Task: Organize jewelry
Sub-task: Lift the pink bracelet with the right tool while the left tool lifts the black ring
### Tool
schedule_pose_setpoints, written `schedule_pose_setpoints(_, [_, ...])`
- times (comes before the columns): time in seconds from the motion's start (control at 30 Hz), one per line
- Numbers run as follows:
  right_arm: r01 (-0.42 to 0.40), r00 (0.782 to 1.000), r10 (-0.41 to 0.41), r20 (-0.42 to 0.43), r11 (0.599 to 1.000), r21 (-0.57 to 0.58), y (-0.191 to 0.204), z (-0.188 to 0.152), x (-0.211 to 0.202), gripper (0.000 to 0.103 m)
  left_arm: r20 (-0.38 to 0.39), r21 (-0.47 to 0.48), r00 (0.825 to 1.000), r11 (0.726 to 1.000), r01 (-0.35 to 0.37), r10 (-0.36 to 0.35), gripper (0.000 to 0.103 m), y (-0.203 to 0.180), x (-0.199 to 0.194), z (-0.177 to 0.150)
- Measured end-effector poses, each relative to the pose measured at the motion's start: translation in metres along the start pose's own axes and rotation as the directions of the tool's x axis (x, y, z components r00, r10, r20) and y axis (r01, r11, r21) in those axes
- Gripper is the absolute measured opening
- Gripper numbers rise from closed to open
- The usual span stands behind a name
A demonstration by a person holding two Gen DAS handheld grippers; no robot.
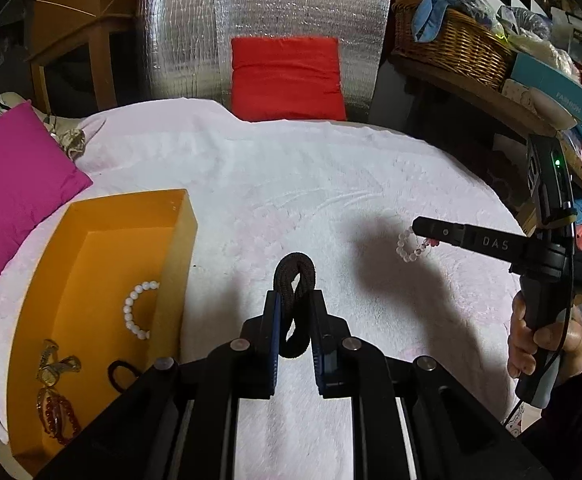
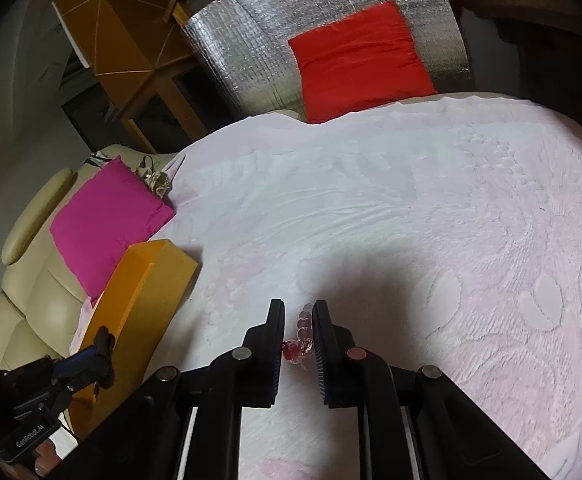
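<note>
My left gripper [image 1: 296,300] is shut on a dark brown hair tie [image 1: 294,280], twisted in a loop and held above the pink blanket. An orange box [image 1: 179,248] lies to its left; it holds a white bead bracelet [image 1: 135,312], a red bead bracelet [image 1: 59,416], a gold piece [image 1: 53,368] and a black hair tie [image 1: 121,372]. My right gripper [image 2: 298,312] is shut on a clear bead bracelet with red beads [image 2: 301,340]; it also shows in the left wrist view [image 1: 411,248], lifted off the blanket.
The pink blanket [image 1: 291,184] covers the bed. A magenta cushion [image 1: 15,196] lies at the left, a red cushion [image 1: 287,76] at the back. A wicker basket [image 1: 451,44] and boxes stand on a shelf at the right.
</note>
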State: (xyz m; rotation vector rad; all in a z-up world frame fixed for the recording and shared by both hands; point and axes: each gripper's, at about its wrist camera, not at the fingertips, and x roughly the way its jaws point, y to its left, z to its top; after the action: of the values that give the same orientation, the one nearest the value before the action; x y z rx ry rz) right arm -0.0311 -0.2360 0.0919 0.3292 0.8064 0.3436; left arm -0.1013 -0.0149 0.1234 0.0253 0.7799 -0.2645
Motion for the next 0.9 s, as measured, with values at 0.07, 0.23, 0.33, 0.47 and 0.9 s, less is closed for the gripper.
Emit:
schedule_pose_setpoints(0.07, [0.0, 1.0, 0.0, 0.002, 1.0, -0.009, 0.006, -0.001, -0.002, 0.016, 0.01, 0.0, 1.0, 1.0, -0.004, 0.004, 0.015, 0.002, -0.007, 0.0])
schedule_pose_setpoints(0.23, [-0.01, 1.0, 0.011, 0.018, 0.999, -0.032, 0.026, -0.004, -0.009, 0.016, 0.032, 0.0, 0.999, 1.0, -0.014, 0.014, 0.015, 0.006, -0.023, -0.002])
schedule_pose_setpoints(0.33, [-0.018, 1.0, 0.019, 0.02, 0.999, -0.045, 0.039, -0.006, -0.008, 0.016, 0.039, -0.003, 0.999, 1.0, -0.019, 0.019, 0.015, 0.01, -0.032, -0.004])
schedule_pose_setpoints(0.47, [-0.029, 0.999, 0.03, 0.016, 0.998, -0.059, 0.056, -0.01, -0.005, 0.016, 0.048, -0.007, 0.998, 1.0, -0.027, 0.027, 0.015, 0.018, -0.042, -0.007])
schedule_pose_setpoints(0.9, [-0.124, 0.991, 0.127, 0.037, 0.989, -0.083, 0.114, -0.015, -0.001, 0.016, 0.071, -0.046, 0.994, 0.996, -0.081, 0.084, 0.015, 0.051, -0.073, -0.014])
